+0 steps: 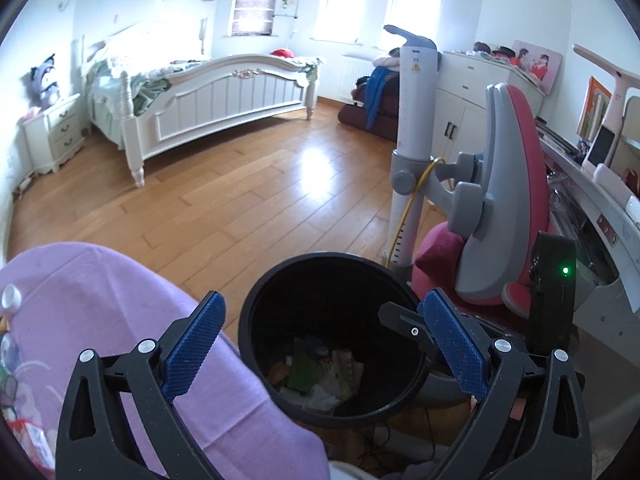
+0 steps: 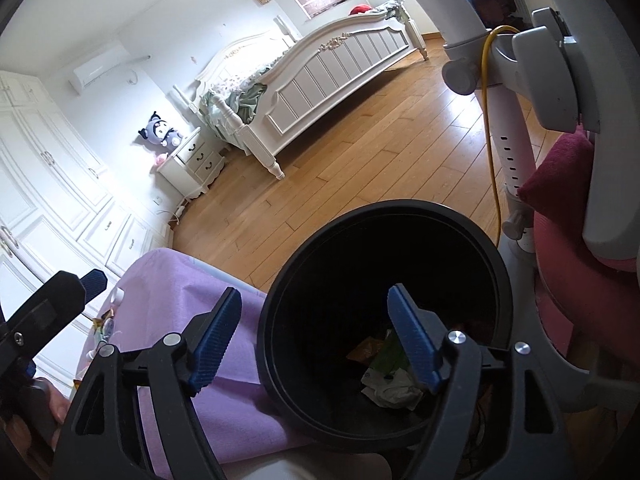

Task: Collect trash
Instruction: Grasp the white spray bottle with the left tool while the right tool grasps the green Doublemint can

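Note:
A round black trash bin (image 1: pixel 256 300) (image 2: pixel 280 292) stands on the floor below both grippers. Crumpled wrappers and paper (image 1: pixel 320 376) (image 2: pixel 390 380) lie at its bottom. My left gripper (image 1: pixel 324 300) is open wide above the bin's mouth, with nothing between its blue pads. My right gripper (image 2: pixel 315 292) is open too, over the bin's left rim, and holds nothing. In the right wrist view the left gripper (image 2: pixel 60 300) shows at the far left, with a hand (image 2: pixel 56 404) on it. Some small colourful items (image 2: pixel 106 324) lie on the purple cloth.
A purple-covered table (image 1: pixel 100 300) (image 2: pixel 180 280) sits left of the bin. A pink and grey chair (image 1: pixel 516 160) (image 2: pixel 568 220) stands close on the right, by a desk (image 1: pixel 600 208). Beyond lie wooden floor (image 1: pixel 240 184) and a white bed (image 1: pixel 224 96).

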Action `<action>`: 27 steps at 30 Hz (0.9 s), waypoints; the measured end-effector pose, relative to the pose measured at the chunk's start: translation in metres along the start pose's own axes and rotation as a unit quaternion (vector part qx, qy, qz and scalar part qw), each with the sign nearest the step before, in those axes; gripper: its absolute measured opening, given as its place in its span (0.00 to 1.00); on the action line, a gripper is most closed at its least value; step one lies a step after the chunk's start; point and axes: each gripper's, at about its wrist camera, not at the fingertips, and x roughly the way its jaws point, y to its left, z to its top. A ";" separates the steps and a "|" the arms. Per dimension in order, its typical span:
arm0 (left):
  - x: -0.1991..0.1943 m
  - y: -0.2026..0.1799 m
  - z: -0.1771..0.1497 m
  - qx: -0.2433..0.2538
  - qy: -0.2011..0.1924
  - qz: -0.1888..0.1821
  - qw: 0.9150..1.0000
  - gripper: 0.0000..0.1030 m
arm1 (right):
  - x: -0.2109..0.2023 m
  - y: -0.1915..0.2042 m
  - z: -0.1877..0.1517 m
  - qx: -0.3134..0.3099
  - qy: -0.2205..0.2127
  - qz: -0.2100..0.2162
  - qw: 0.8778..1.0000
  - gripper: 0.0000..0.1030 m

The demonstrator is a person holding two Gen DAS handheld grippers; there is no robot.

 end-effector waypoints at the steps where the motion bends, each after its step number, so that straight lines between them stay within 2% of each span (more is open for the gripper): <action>1: -0.008 0.006 -0.002 -0.006 -0.004 0.002 1.000 0.95 | 0.001 0.005 -0.001 -0.005 0.001 0.004 1.000 0.73; 10: -0.087 0.096 -0.025 -0.084 -0.047 0.047 0.994 0.95 | 0.013 0.086 -0.014 -0.075 0.029 0.054 0.995 0.73; 16: -0.131 0.178 -0.054 -0.126 -0.054 0.095 0.986 0.95 | 0.030 0.157 -0.023 -0.151 0.053 0.092 0.983 0.73; 18: -0.144 0.206 -0.064 -0.129 -0.052 0.107 0.984 0.95 | 0.036 0.185 -0.026 -0.186 0.060 0.107 0.975 0.72; 22: -0.165 0.264 -0.081 -0.122 -0.029 0.131 0.983 0.95 | 0.053 0.244 -0.033 -0.264 0.091 0.133 0.951 0.62; 27: -0.168 0.325 -0.095 -0.105 0.034 0.145 0.983 0.81 | 0.085 0.316 -0.050 -0.363 0.141 0.145 0.909 0.57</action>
